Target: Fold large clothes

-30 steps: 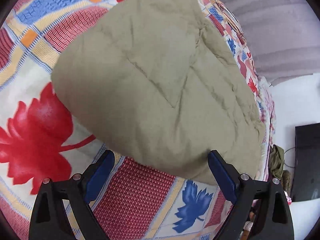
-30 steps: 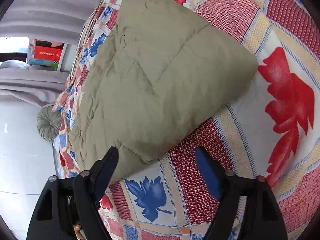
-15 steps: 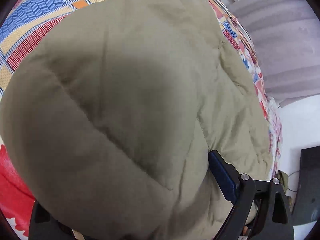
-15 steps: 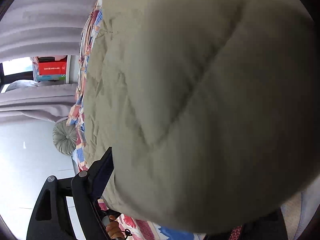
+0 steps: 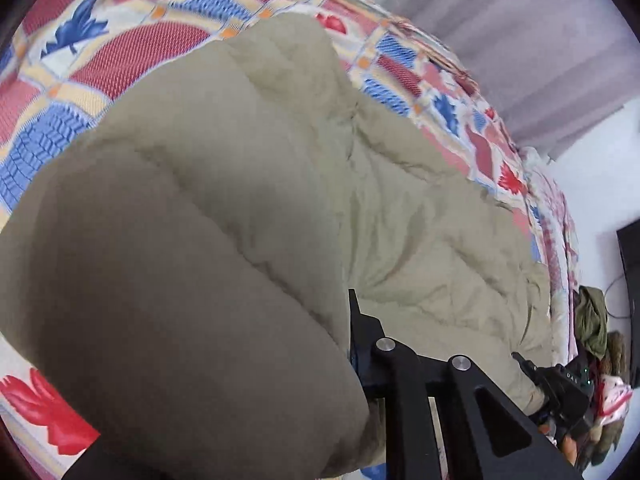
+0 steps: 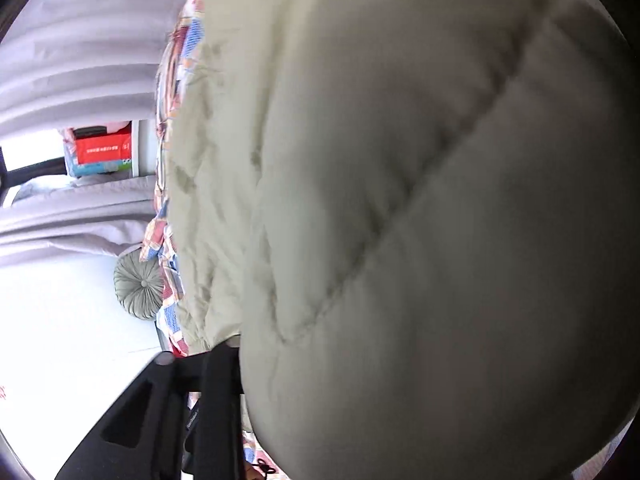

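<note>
An olive quilted padded jacket (image 5: 420, 216) lies spread on the bed. Its near edge is bunched and raised, and it fills most of both views. My left gripper (image 5: 324, 332) has that fold between its jaws, which are closing. Only its right finger (image 5: 360, 336) shows, pressed against the cloth. My right gripper (image 6: 256, 364) is closing on the jacket (image 6: 420, 200) as well. Its left finger (image 6: 222, 364) lies against the fabric and the other is hidden. The right gripper's black body (image 5: 568, 388) shows at the jacket's far hem in the left wrist view.
The patterned bedspread (image 5: 132, 44) with red and blue leaves lies under the jacket. Grey curtains (image 5: 520, 32) hang behind the bed. A dark screen (image 5: 630, 280) and a heap of clothes (image 5: 592, 320) are at its right side. A round grey cushion (image 6: 138, 286) and a red box (image 6: 102, 150) are beyond the other side.
Both grippers slid over the jacket's near edge with wide jaws, then the jaws narrowed onto the fabric. The left one has lifted its fold, which now bulges across the view.
</note>
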A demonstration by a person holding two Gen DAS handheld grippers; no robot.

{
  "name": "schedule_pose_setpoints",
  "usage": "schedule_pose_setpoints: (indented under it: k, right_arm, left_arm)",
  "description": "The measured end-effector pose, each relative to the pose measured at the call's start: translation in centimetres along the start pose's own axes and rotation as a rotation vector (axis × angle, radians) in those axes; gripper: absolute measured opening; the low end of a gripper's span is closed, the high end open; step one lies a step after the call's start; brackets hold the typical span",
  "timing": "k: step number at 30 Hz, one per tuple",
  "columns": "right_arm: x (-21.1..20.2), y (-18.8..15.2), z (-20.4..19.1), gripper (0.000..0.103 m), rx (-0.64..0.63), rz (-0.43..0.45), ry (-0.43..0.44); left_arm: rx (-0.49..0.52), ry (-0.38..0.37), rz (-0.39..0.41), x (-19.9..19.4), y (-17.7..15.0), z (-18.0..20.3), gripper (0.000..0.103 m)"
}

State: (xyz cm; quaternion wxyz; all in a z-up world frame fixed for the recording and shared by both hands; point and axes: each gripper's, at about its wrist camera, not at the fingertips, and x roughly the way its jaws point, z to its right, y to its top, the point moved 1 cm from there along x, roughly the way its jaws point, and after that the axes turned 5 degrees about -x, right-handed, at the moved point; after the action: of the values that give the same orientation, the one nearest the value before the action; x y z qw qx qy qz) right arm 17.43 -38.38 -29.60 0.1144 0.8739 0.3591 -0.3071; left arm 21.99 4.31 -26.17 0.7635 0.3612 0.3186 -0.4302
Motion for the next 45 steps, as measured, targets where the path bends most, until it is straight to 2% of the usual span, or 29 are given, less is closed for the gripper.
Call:
schedule_pose_setpoints:
  k: [3, 8, 15, 20, 23, 25, 27, 28, 29, 32, 35, 38, 40, 41, 42, 43, 45]
  right_arm:
    - [-1.2, -0.8, -0.6, 0.022, -0.012, -0.004, 0.029]
    - [-3.4, -3.7, -0.9, 0.022, -0.028, -0.038, 0.02]
    - [-7.1, -9.8, 1.4, 0.022, 0.038, -0.091, 0.009]
    - [-9.1, -14.9, 4.5, 0.022, 0.113, -0.126, -0.013]
    - [-9.1, -16.3, 6.2, 0.023, 0.141, -0.129, -0.026]
    - [-8.6, -16.0, 6.7, 0.024, 0.157, -0.125, -0.034]
    - [-8.3, -15.7, 6.8, 0.027, 0.153, -0.128, -0.049]
    - [-8.2, -15.6, 6.7, 0.028, 0.151, -0.131, -0.059]
    - [-8.2, -15.4, 6.5, 0.032, 0.149, -0.138, -0.068]
    - [-9.2, -15.6, 6.2, 0.044, 0.134, -0.173, -0.117]
    - [-10.8, -15.5, 5.4, 0.047, 0.107, -0.21, -0.181]
    - [-13.1, -15.6, 3.3, 0.047, 0.034, -0.236, -0.253]
    - [-15.0, -15.6, 1.6, 0.047, -0.057, -0.24, -0.301]
    - [-16.0, -15.5, 0.8, 0.043, -0.102, -0.222, -0.323]
    - [-17.2, -15.3, -0.2, 0.028, -0.145, -0.184, -0.347]
    - [-18.0, -15.0, -0.8, 0.022, -0.165, -0.156, -0.363]
    - [-19.0, -14.3, -2.2, 0.018, -0.184, -0.091, -0.367]
  left_arm:
    - [0.038, -0.003, 0.014, -2.2, -0.7, 0.4, 0.021]
    - [0.084, -0.004, -0.008, -6.3, -3.8, -0.4, 0.02]
    - [0.06, 0.008, -0.128, -11.3, -11.5, -4.6, 0.021]
    - [0.028, 0.056, -0.219, -12.2, -16.4, -8.2, 0.021]
    - [0.013, 0.088, -0.242, -11.4, -18.0, -9.6, 0.024]
    - [-0.002, 0.112, -0.25, -10.7, -18.5, -10.1, 0.025]
    - [0.002, 0.168, -0.248, -10.7, -18.9, -10.4, 0.047]
    - [0.007, 0.217, -0.242, -11.0, -19.0, -10.6, 0.067]
    - [0.009, 0.24, -0.236, -11.5, -19.3, -10.9, 0.069]
    - [0.007, 0.26, -0.259, -13.3, -19.4, -11.7, 0.069]
    - [0.02, 0.296, -0.253, -16.7, -19.2, -12.0, 0.069]
    - [0.098, 0.341, -0.172, -20.7, -18.0, -11.1, 0.069]
    - [0.127, 0.332, -0.128, -22.6, -16.3, -10.4, 0.069]
    - [0.143, 0.317, -0.111, -23.2, -15.7, -9.8, 0.069]
    - [0.161, 0.298, -0.099, -23.3, -15.0, -8.9, 0.069]
    - [0.18, 0.274, -0.092, -23.1, -14.3, -8.1, 0.069]
    - [0.23, 0.221, -0.095, -21.8, -13.1, -5.9, 0.065]
